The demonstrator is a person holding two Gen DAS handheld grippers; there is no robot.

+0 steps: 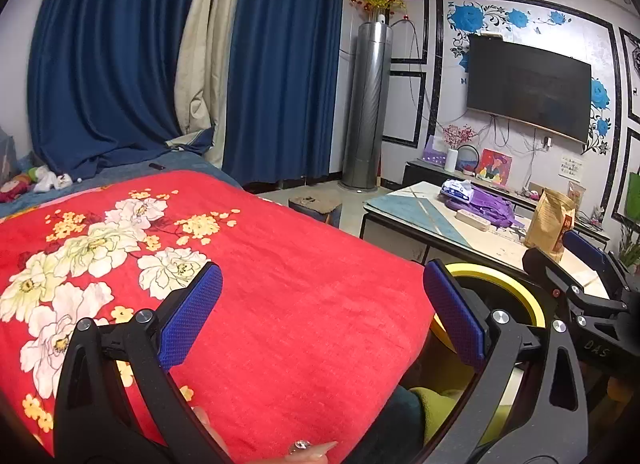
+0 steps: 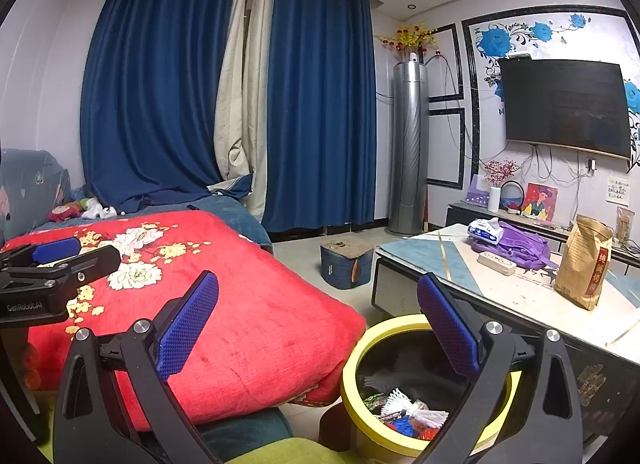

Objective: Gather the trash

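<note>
A: Both empty? Left gripper [image 1: 322,316], right gripper [image 2: 318,328]: fingers spread wide.
B: Yes. Round yellow-rimmed bin [image 2: 404,446] with crumpled trash [image 2: 404,410] sits below right gripper; scan coffee table [image 2: 520,296] next.

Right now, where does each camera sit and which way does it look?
Left wrist: on the left gripper, open above the red floral blanket, facing curtains and television; a fingertip and the right gripper show.
Right wrist: on the right gripper, open, looking over the yellow trash bin toward the coffee table; the left gripper shows.
Shared: blanket, bin, table, television, curtains.
</note>
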